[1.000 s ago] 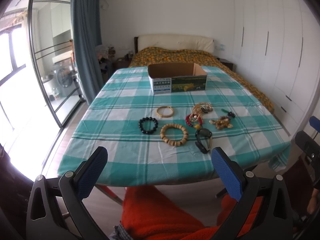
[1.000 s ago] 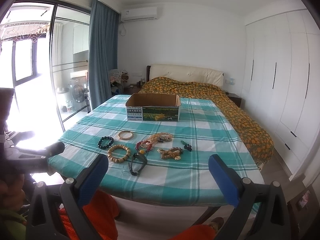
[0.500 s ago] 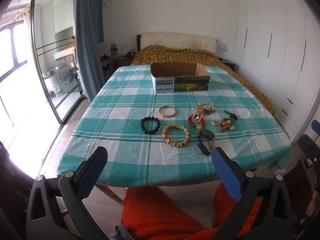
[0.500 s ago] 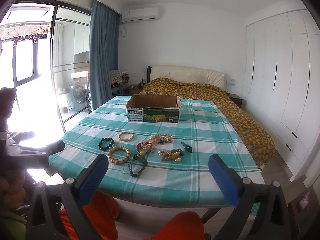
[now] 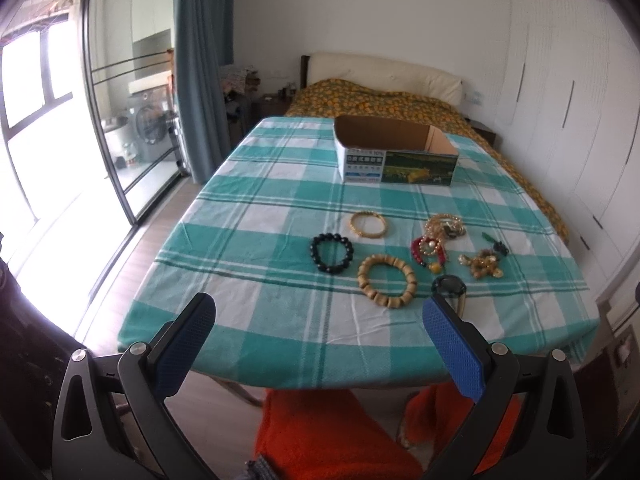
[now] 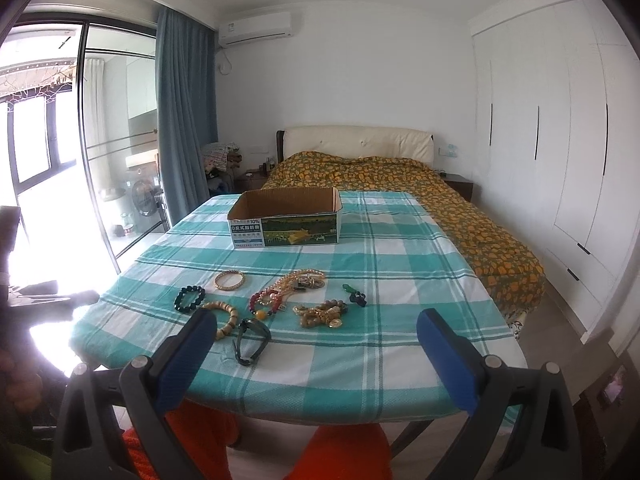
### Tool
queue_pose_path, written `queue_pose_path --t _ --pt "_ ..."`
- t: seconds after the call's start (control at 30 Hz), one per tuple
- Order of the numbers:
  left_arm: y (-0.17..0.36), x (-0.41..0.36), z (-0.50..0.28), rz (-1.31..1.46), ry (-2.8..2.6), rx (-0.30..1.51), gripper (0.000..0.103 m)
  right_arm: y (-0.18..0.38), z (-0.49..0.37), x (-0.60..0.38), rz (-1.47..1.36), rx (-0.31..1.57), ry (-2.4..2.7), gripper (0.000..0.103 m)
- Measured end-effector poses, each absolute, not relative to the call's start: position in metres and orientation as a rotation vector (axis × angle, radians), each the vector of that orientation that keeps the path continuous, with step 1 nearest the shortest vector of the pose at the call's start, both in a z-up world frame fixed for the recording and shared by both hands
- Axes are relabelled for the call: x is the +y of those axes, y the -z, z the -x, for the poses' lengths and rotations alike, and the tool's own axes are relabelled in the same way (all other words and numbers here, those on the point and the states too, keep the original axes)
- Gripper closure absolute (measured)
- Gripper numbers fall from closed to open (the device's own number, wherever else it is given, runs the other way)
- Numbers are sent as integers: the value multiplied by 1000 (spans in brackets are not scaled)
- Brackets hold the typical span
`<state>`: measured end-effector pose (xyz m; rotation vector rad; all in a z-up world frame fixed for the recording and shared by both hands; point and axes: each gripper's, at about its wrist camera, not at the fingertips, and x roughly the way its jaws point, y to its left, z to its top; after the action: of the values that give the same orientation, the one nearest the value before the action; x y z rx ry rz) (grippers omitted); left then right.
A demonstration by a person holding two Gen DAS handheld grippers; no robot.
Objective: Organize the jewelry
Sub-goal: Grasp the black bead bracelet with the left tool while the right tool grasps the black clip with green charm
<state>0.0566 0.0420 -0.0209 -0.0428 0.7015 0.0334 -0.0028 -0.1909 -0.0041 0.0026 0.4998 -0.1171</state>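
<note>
Cardboard box (image 6: 285, 222) front label with "10%" legible at top, remaining white label print too small to read

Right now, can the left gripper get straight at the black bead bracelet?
Probably yes. The left gripper is open, holds nothing, and hangs off the table's near edge. Only bare tablecloth lies between it and the black bead bracelet; the wooden bead bracelet sits beside it, apart.
</note>
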Motion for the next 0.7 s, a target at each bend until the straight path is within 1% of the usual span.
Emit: queue_pose_path --t 0.17,0.27,0.37,0.43,0.5,0.57,0.6,0.7 --pt "35 49 -93 44 -47 733 0 18 -31 -223 -22 490 132 1" --pt "51 55 -124 46 -53 765 0 42 -64 -246 -12 534 148 1" --pt "74 65 -159 59 -56 815 0 71 -103 -267 -2 617 146 2" --pt "90 74 -181 88 -47 855 1 91 -131 -283 -10 688 132 7" --pt "103 80 -201 117 -32 891 1 108 -154 -295 -30 750 122 19" --pt "115 84 -220 143 -25 925 1 124 -172 -309 -69 797 121 26" --pt "120 85 -228 151 -21 939 1 129 -176 -313 -90 810 121 29" --pt "133 82 -249 128 -35 963 4 143 -188 -325 -156 850 114 31"
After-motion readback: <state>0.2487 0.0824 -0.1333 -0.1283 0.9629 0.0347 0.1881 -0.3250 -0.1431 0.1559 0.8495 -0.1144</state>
